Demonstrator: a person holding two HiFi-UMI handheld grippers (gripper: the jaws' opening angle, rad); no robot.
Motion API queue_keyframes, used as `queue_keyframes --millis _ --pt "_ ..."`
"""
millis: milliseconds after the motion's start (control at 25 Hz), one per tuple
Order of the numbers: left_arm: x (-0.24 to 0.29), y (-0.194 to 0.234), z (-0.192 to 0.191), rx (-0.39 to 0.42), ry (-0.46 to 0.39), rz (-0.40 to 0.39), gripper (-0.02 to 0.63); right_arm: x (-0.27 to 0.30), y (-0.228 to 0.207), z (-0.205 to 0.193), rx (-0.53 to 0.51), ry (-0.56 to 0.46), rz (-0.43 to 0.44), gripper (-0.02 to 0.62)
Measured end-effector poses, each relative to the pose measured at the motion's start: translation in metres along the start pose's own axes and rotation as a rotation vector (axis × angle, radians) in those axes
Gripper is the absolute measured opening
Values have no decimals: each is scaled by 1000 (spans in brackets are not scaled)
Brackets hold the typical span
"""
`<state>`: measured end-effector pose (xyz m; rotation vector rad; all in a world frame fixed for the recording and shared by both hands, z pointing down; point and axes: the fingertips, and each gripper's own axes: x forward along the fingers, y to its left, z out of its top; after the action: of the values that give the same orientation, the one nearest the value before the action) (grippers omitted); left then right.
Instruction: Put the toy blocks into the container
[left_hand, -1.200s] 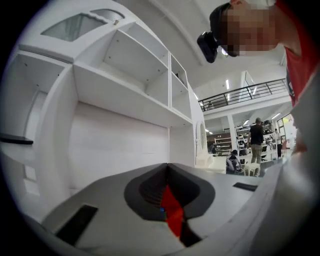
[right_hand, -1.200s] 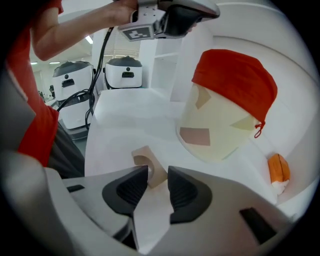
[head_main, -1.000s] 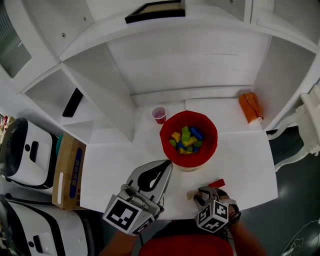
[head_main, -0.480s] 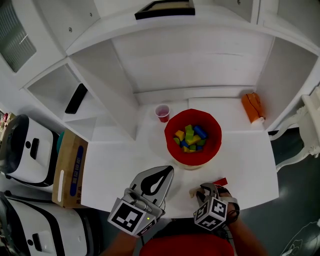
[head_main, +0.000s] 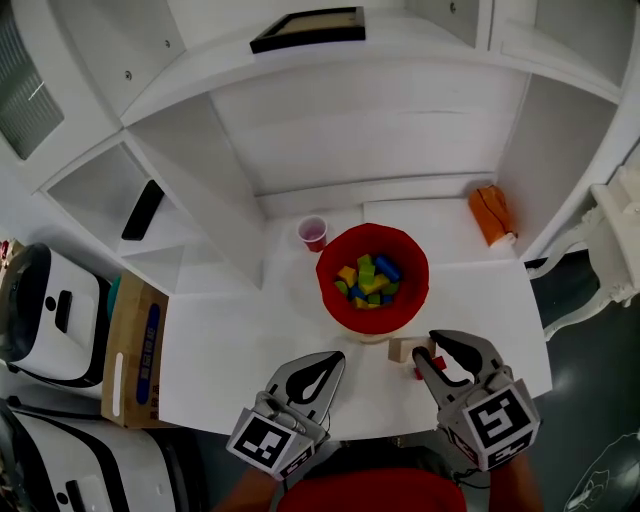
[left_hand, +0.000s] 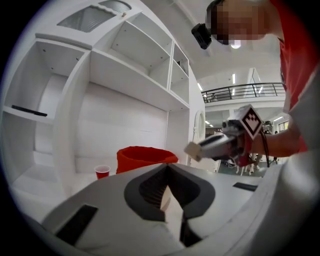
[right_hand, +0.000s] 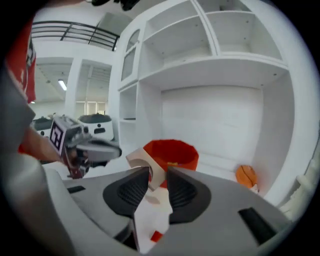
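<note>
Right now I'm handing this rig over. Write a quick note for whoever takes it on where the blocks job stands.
Left claw: shut, empty, low over the near edge of the table.
Right claw: shut on a beige block, held off the table just short of the red container.
Done: a pile of coloured blocks lies in the container.
Left: drop the beige block in, then fetch the red block lying on the table beneath the right claw.

Fingers (head_main: 428, 372) of the right gripper (head_main: 430, 347) hide most of the red block (head_main: 438, 361) and part of the clamped tan block (head_main: 400, 349).
</note>
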<state>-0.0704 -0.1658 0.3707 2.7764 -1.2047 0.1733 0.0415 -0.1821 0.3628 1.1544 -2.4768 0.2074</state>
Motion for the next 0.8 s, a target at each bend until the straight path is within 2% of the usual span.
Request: queue_keyframes --millis 160,320,440,640,720,800 --pt "5 -23 -12 -26 12 -49 16 11 -29 52 38 -113 -16 135" --pt "7 -43 -19 -77 66 -80 15 46 -44 74 71 -149 -23 141" --pt "9 -49 -26 -79 85 -92 15 67 -45 79 139 -161 10 158" --pt "27 -65 -44 6 125 -169 19 57 -38 83 225 -241 96 153" --pt "40 -78 -53 30 163 -218 33 40 -37 86 238 -302 109 83" --pt "55 -93 -68 62 224 -272 90 19 -40 85 244 -350 89 34"
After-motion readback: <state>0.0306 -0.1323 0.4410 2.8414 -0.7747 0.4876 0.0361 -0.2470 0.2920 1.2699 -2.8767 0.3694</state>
